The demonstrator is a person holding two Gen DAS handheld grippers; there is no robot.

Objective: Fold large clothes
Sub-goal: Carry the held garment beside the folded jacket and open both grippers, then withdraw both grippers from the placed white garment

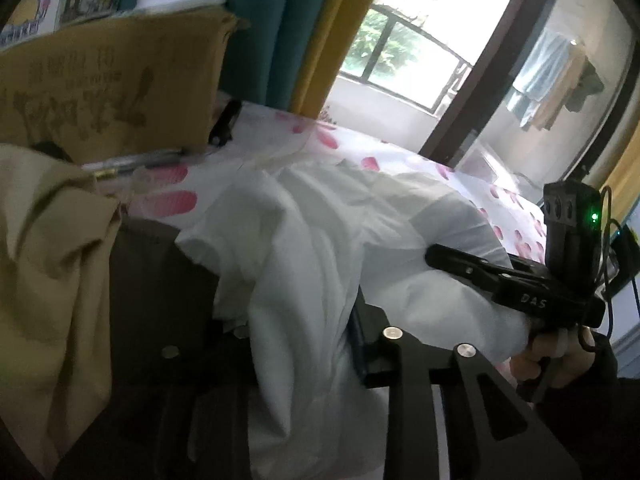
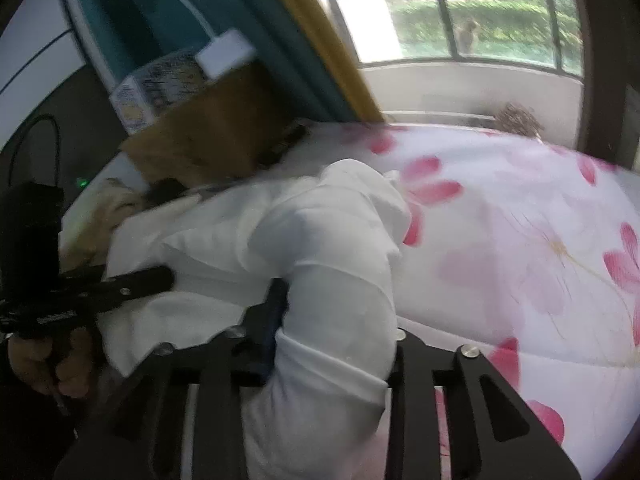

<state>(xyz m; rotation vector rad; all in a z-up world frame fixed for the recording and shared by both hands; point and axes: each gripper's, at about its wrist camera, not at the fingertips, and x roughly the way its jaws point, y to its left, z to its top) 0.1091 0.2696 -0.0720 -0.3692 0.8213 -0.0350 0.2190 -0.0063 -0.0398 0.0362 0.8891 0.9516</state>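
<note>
A large white garment (image 1: 320, 240) lies bunched on a bed with a white sheet printed with pink flowers (image 1: 400, 156). My left gripper (image 1: 304, 344) is shut on a fold of the white garment, which drapes over and hides its fingertips. My right gripper (image 2: 332, 332) is shut on another part of the same garment (image 2: 320, 232); cloth covers the gap between its fingers. The right gripper also shows in the left wrist view (image 1: 448, 258), its fingers closed on the cloth. The left gripper shows in the right wrist view (image 2: 160, 276) at the left, shut on the garment.
A khaki garment (image 1: 52, 264) lies at the left. A brown cardboard box (image 1: 112, 88) stands at the bed's far side, with teal and yellow curtains (image 1: 280, 28) and a window (image 2: 460, 24) behind. The flowered sheet (image 2: 520, 240) spreads to the right.
</note>
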